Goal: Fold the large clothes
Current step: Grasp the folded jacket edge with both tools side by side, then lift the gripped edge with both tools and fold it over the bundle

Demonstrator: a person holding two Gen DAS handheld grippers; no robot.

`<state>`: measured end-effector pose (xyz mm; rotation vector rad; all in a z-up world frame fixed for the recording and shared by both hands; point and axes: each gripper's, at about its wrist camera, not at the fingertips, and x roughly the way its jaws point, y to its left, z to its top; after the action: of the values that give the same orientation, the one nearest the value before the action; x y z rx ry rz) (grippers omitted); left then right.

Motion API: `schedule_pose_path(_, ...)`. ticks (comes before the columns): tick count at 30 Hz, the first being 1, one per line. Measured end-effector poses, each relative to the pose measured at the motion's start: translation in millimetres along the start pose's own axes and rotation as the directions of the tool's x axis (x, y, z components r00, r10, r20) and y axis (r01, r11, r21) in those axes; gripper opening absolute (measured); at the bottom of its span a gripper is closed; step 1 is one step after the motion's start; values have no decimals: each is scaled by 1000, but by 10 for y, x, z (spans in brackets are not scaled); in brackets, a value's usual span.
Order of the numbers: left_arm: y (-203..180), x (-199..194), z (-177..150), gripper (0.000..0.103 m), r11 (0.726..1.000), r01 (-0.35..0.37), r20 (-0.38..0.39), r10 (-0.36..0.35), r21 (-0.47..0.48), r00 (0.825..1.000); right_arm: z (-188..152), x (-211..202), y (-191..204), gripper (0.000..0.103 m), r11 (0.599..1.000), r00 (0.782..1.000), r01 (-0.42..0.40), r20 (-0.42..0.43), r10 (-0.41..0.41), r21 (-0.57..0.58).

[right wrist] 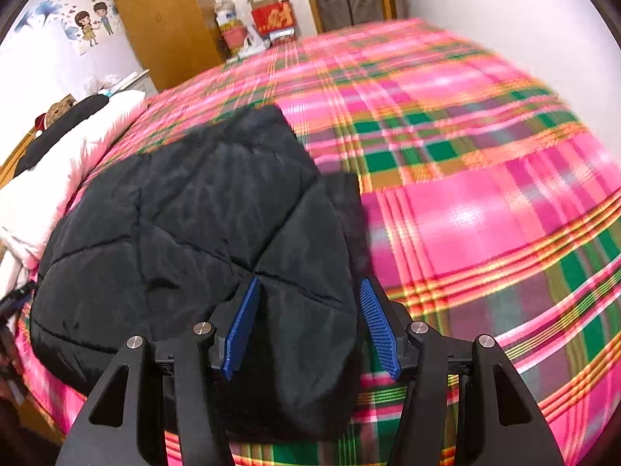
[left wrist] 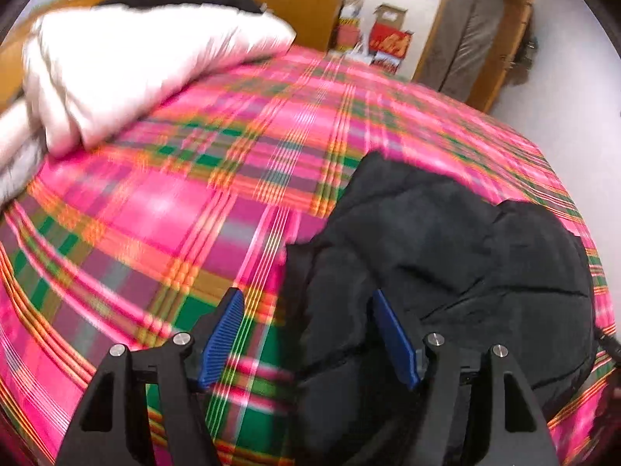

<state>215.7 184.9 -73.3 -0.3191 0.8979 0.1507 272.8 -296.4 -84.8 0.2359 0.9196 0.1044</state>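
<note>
A black quilted puffer jacket (left wrist: pixel 446 256) lies bunched on a pink plaid bed cover (left wrist: pixel 194 202). My left gripper (left wrist: pixel 306 303) is open above the jacket's left edge, one blue finger over the cover, the other over the jacket. In the right wrist view the jacket (right wrist: pixel 186 209) lies folded, and my right gripper (right wrist: pixel 308 291) is open, its jaws standing either side of the jacket's near right corner. Whether the fingers touch the fabric is unclear.
A white puffy garment (left wrist: pixel 136 62) with a black item behind it lies at the head of the bed; it also shows in the right wrist view (right wrist: pixel 66 163). A wooden wardrobe (right wrist: pixel 163 27), boxes (right wrist: pixel 271 15) and a door (left wrist: pixel 473 35) stand beyond the bed.
</note>
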Motion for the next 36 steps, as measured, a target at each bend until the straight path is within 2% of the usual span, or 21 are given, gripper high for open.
schedule_pose_path(5,149,274,-85,72,989,88,-89,-99,-118,991,14,163,-121,59,999,998,-33,-46,34,32)
schedule_pose_path(8,120,467,-136,72,981,129,-127,-148,-145,981,31,262,-165,59,998,996,-52,-70,54,26)
schedule_pose_path(12,75,653,-175,73,970,177,-163,-204,-164,965,47,411,-290,62,992,988,-113,-102,118,60)
schedule_pose_path(15,38,703,-182,73,970,189,-167,-213,-151,962,61,546,-380,67,983,977,-161,-125,171,91)
schedule_pose_path(18,11,726,-176,73,970,197,-172,-220,-143,960,75,658,-429,67,970,966,-205,-134,222,132)
schedule_pose_path(29,-41,856,-144,75,960,248,-165,-268,-130,949,107,810,-418,68,943,938,-297,-137,317,149)
schedule_pose_path(31,-69,880,-124,75,960,252,-165,-271,-124,948,128,822,-403,62,937,932,-316,-136,336,152)
schedule_pose_path(33,-61,881,-114,75,960,255,-167,-272,-117,948,119,784,-342,50,938,932,-321,-132,337,129)
schedule_pose_path(36,-50,936,-60,75,956,273,-170,-288,-107,942,104,781,-346,48,936,930,-327,-132,343,127)
